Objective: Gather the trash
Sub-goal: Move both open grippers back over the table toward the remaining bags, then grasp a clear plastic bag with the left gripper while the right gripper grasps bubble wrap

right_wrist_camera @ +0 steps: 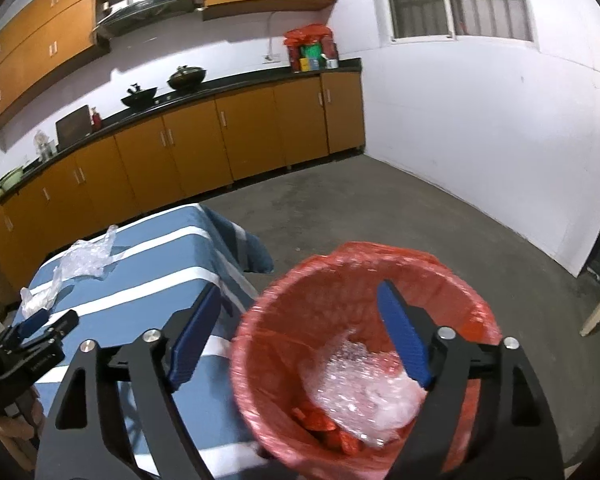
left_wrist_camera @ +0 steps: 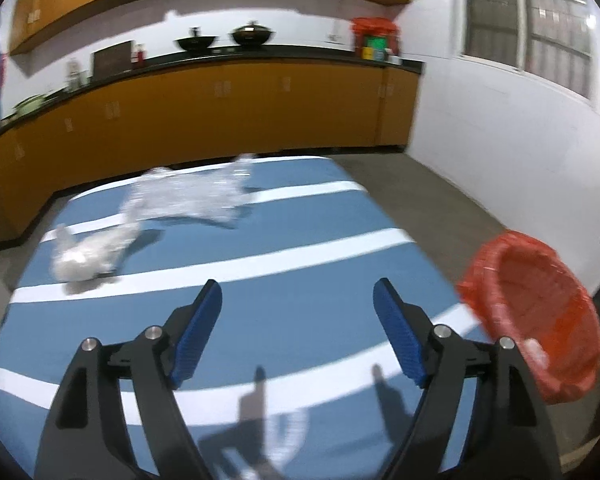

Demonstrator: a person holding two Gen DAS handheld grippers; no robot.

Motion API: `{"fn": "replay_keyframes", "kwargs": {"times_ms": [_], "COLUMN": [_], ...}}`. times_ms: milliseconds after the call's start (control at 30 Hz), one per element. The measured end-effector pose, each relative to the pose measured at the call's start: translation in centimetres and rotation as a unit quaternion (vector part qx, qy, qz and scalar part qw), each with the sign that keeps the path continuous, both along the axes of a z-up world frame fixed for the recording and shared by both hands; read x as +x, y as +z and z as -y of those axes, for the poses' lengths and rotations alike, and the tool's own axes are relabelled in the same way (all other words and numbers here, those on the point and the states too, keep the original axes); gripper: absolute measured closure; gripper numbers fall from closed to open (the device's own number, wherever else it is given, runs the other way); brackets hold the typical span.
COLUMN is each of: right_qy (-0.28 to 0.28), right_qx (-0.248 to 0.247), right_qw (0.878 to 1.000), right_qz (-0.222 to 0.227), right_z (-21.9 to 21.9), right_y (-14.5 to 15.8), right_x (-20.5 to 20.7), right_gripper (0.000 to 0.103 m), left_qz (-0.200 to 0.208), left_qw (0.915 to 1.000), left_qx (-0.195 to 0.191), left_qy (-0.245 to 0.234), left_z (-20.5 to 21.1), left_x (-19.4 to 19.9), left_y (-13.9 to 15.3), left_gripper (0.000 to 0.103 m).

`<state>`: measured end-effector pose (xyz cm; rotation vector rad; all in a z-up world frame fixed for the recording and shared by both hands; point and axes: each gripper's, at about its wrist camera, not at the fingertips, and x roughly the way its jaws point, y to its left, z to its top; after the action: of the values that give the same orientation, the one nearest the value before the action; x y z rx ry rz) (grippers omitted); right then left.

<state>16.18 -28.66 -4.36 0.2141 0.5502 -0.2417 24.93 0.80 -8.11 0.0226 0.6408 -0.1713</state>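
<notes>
Two crumpled clear plastic wrappers lie on the blue-and-white striped table: a larger one (left_wrist_camera: pixel 188 196) at the far side and a smaller one (left_wrist_camera: pixel 88 254) to the left. Both show in the right wrist view, the larger (right_wrist_camera: pixel 86 258) and the smaller (right_wrist_camera: pixel 38 298). A bin with a red liner (right_wrist_camera: pixel 364 344) stands on the floor right of the table and holds clear plastic trash (right_wrist_camera: pixel 360 392). My left gripper (left_wrist_camera: pixel 298 308) is open and empty above the table's near part. My right gripper (right_wrist_camera: pixel 300 312) is open and empty over the bin's rim. The left gripper also shows in the right wrist view (right_wrist_camera: pixel 40 326).
The table (left_wrist_camera: pixel 300 248) has its right edge close to the bin (left_wrist_camera: pixel 532 312). Orange kitchen cabinets (right_wrist_camera: pixel 228 136) with a black counter, woks and a red bag run along the far wall. Grey concrete floor (right_wrist_camera: pixel 420 216) lies to the right, bounded by a white wall.
</notes>
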Motion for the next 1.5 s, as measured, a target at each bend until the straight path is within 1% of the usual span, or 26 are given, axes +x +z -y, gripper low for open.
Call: {"fn": "replay_keyframes", "kwargs": {"times_ms": [167,200,300,367,467,667,733,767,800,833,867,933,967,1100,1200,1333,1500], "right_qy": [0.012,0.013,0.021,0.03,0.046,0.085,0.093,0.097,0.1,0.102,0.105,0.11,0.112,0.119,0.126,0.14,0.174], "right_qx": [0.003,0.001,-0.004,-0.005,-0.003,-0.011,-0.015,-0.015,-0.016,-0.016,-0.016,-0.017,-0.018,-0.018,-0.018,-0.019,-0.008], "right_qw": [1.0,1.0,1.0,0.999,0.999,0.996,0.996,0.995,0.995,0.995,0.994,0.994,0.993,0.993,0.992,0.99,0.985], "right_qz": [0.011,0.014,0.02,0.02,0.016,-0.001,-0.005,-0.007,-0.008,-0.009,-0.009,-0.011,-0.011,-0.014,-0.016,-0.019,-0.02], "right_z": [-2.7,-3.3,-5.1,-6.2,-7.6,-10.5,-11.2,-11.5,-11.8,-11.9,-12.2,-12.6,-12.7,-13.4,-13.9,-14.9,-17.4], "right_y": [0.1,0.1,0.0,-0.2,-0.5,-1.4,-1.6,-1.7,-1.7,-1.8,-1.8,-1.8,-1.8,-2.0,-2.1,-2.2,-2.4], "right_x": [2.1,2.6,3.9,4.8,5.8,7.6,8.1,8.3,8.5,8.6,8.8,9.1,9.2,9.5,9.7,10.3,12.7], "right_gripper": [0.013,0.013,0.011,0.011,0.011,0.011,0.011,0.011,0.011,0.011,0.011,0.011,0.011,0.011,0.011,0.011,0.011], "left_qz": [0.015,0.018,0.025,0.021,0.005,-0.04,-0.067,-0.073,-0.084,-0.09,-0.1,-0.108,-0.111,-0.109,-0.103,-0.091,-0.076], "left_qw": [0.9973,0.9956,0.9906,0.9868,0.9847,0.985,0.986,0.9861,0.9855,0.9852,0.9852,0.9848,0.9848,0.9862,0.9874,0.9879,0.987], "left_qx": [0.018,0.023,0.03,0.031,0.031,0.035,0.015,0.009,0.004,0.001,-0.006,-0.011,-0.014,-0.016,-0.012,-0.011,-0.017], "left_qy": [0.07,0.089,0.131,0.157,0.172,0.164,0.152,0.149,0.147,0.146,0.14,0.135,0.133,0.123,0.12,0.124,0.14], "left_z": [-5.9,-7.8,-11.6,-14.1,-16.4,-18.1,-18.5,-18.4,-18.6,-18.6,-18.7,-18.7,-18.7,-18.5,-18.4,-18.6,-20.0], "left_x": [1.3,1.9,3.1,4.4,6.3,9.6,10.8,10.9,11.4,11.7,12.0,12.2,12.4,12.3,12.1,11.4,9.7], "left_y": [0.2,0.3,0.4,0.2,-0.5,-2.4,-3.1,-3.3,-3.6,-3.9,-4.1,-4.5,-4.6,-4.7,-4.4,-4.1,-3.3], "left_gripper": [0.021,0.021,0.02,0.019,0.018,0.018,0.018,0.019,0.021,0.026,0.028,0.038,0.04,0.056,0.063,0.066,0.066]}}
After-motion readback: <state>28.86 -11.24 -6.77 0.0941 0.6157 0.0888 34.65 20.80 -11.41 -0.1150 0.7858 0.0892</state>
